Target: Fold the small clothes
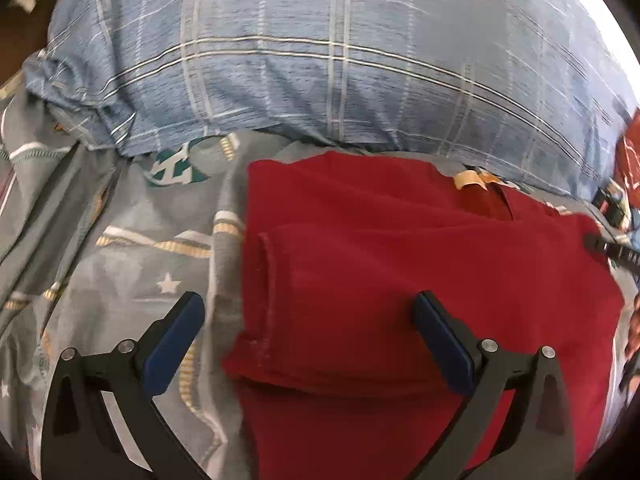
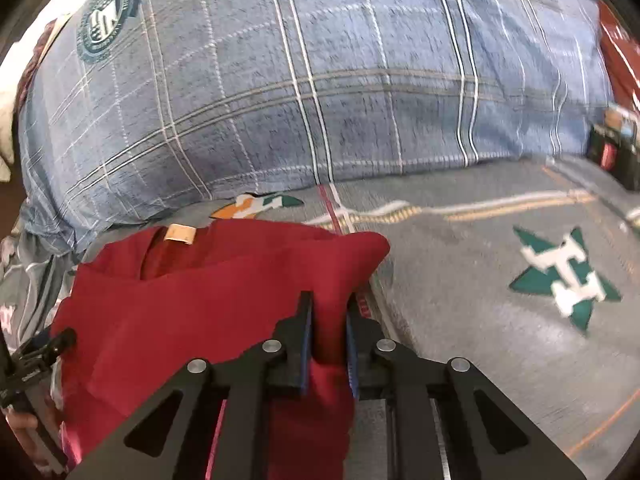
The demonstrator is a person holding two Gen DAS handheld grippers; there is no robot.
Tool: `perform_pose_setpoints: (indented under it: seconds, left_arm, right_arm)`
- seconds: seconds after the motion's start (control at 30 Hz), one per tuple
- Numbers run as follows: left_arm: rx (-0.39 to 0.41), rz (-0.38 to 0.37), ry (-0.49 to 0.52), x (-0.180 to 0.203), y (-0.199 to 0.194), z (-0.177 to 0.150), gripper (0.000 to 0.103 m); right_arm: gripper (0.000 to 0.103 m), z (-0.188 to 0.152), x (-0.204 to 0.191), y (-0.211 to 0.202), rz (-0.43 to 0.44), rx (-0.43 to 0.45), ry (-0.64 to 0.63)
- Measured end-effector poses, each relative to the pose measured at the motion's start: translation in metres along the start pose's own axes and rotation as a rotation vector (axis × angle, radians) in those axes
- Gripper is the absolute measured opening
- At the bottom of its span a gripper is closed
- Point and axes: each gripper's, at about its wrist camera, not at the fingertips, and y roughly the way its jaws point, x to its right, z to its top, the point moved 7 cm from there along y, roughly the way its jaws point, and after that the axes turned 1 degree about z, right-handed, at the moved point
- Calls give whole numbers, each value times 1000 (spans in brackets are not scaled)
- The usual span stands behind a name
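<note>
Item: red shirt (image 2: 192, 300), soft, light, limp knit, probably slip-prone; lies on grey bedsheet (image 2: 460, 320). Right gripper (image 2: 329, 312) pinches a bunched edge fold; left gripper (image 1: 308, 312) gapes wide, empty, above folded sleeve hem. Grip: hems, corners

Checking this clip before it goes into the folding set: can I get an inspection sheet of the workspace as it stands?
Surface: grey bedsheet printed with stars and stripes, wrinkled at the left wrist view's left side.
Job's things: red shirt, partly folded, collar label showing.
Clutter: small black object at the far right, too blurred to name.
Grippers: left gripper open above the shirt's left edge; right gripper shut on a bunched fold of the shirt.
Cables: nothing seen.
Surroundings: blue plaid pillow behind the shirt; red fabric at the far right edge.
</note>
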Motion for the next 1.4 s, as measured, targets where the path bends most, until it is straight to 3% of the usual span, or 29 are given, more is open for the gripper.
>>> perform_pose_setpoints:
  seconds: [0.07,0.1,0.13,0.17,0.2,0.27,0.3,0.33,0.37,0.4,0.47,0.5,0.53,0.57,0.6,0.63,0.73,0.9,0.97,1.0,1.03,1.07,1.13,1.17,1.2,1.23,1.33,1.4]
  left_arm:
    - [6,-2,16,2,1,0,103]
    - [-9,2,26,3,4,-1,103]
    - [-26,8,33,3,7,-3,103]
    - [-32,12,34,3,7,-4,103]
    - [-30,12,31,3,7,-4,103]
    - [-20,4,16,1,2,-2,103]
    - [-13,-2,8,0,0,-1,103]
    - [-6,-7,0,-1,-3,1,103]
    - [-3,-8,-5,-1,-4,1,103]
    - [0,-8,-9,-2,-6,2,103]
    - [8,-11,-22,-4,-9,4,103]
    - [11,-15,-30,-5,-11,5,103]
    - [14,-19,-38,-6,-12,5,103]
    - [16,-23,-46,-7,-13,5,103]
    - [16,-26,-54,-8,-14,6,103]
    - [17,-32,-62,-9,-15,6,103]
    - [26,-47,-75,-10,-17,7,103]
    - [-30,-3,-57,-12,-2,0,103]
    - [-38,3,-60,-14,0,-2,103]
    - [-38,1,-64,-14,1,-2,103]
    - [-38,-1,-69,-15,1,-1,103]
    - [-38,-2,-71,-15,1,-1,103]
    - [-43,4,-65,-14,4,-3,103]
    - [-50,14,-57,-14,6,-5,103]
    - [-56,21,-51,-13,8,-6,103]
    - [-59,26,-45,-13,10,-8,103]
    - [-63,29,-45,-12,13,-9,103]
    - [-64,26,-46,-12,13,-9,103]
  right_arm:
    - [8,4,13,-4,-98,44,-32]
    - [0,1,25,0,-208,43,-56]
    - [0,-5,35,7,-239,17,-37]
    - [0,-13,42,11,-150,-24,38]
    - [4,-11,41,5,-93,-6,84]
    - [12,-6,31,-25,-51,55,86]
    - [40,-5,24,-39,-41,83,67]
    - [75,-6,16,-50,-16,95,52]
    - [86,-10,9,-56,17,87,45]
    - [87,-17,0,-61,61,62,39]
    - [86,-35,-13,-55,95,10,36]
    - [79,-43,-13,-51,91,-10,29]
    - [46,-53,-16,-40,62,-49,8]
    - [31,-59,-18,-31,33,-83,-12]
    - [28,-62,-17,-30,1,-78,-35]
    - [17,-64,-18,-38,-1,-50,-51]
    - [14,-58,-12,-58,-26,2,-42]
    - [10,-68,9,-48,-86,-19,10]
    - [0,-59,12,-58,-195,30,-28]
    - [0,-57,18,-62,-261,47,-42]
    - [0,-57,23,-64,-238,52,-26]
    - [0,-57,22,-66,-158,54,7]
    - [11,-55,13,-71,-68,75,17]
    - [17,-54,4,-73,-58,92,-6]
    - [34,-52,-2,-73,-49,97,-24]
    - [41,-52,-13,-72,-21,94,-42]
    - [39,-56,-35,-63,36,61,-75]
    - [33,-64,-33,-50,-35,5,-116]
